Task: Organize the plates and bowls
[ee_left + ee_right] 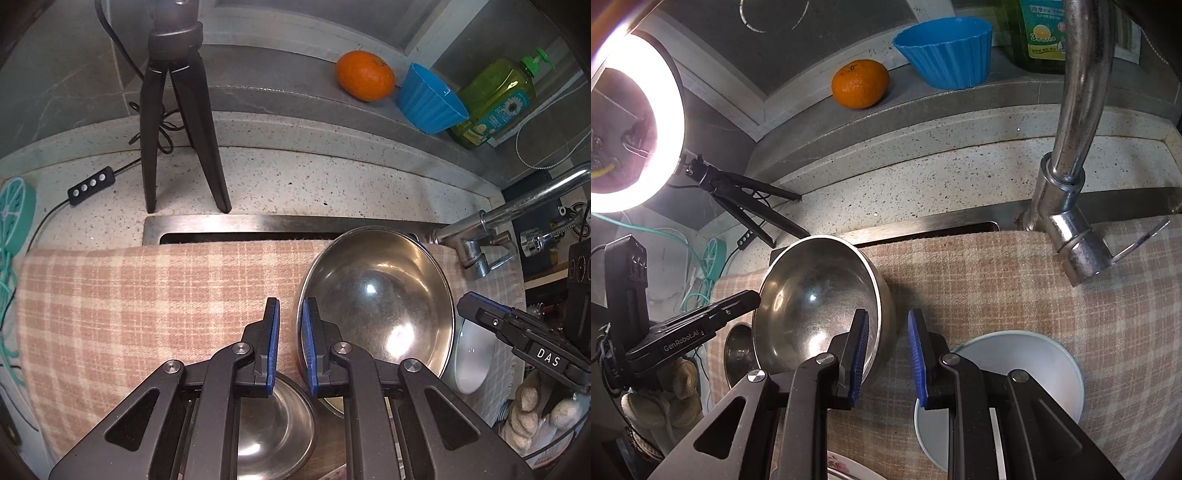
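Note:
A large steel bowl (376,295) (816,295) hangs tilted over the checked cloth (147,295) (1015,288). My left gripper (291,306) is shut on the bowl's left rim, which runs between the blue pads. My right gripper (886,317) is shut on the opposite wall of the bowl. Each gripper also shows in the other's view, the right gripper (476,306) and the left gripper (753,295), both at the rim. A smaller steel bowl (273,424) (737,354) lies below the left gripper. A white bowl (1015,369) (472,362) sits on the cloth under the right gripper.
A chrome faucet (1071,184) (517,214) reaches over the cloth's right side. An orange (364,75), a blue cup (428,99) and a soap bottle (495,99) stand on the back ledge. A black tripod (181,129) stands at back left. A floral plate (846,469) shows at the bottom edge.

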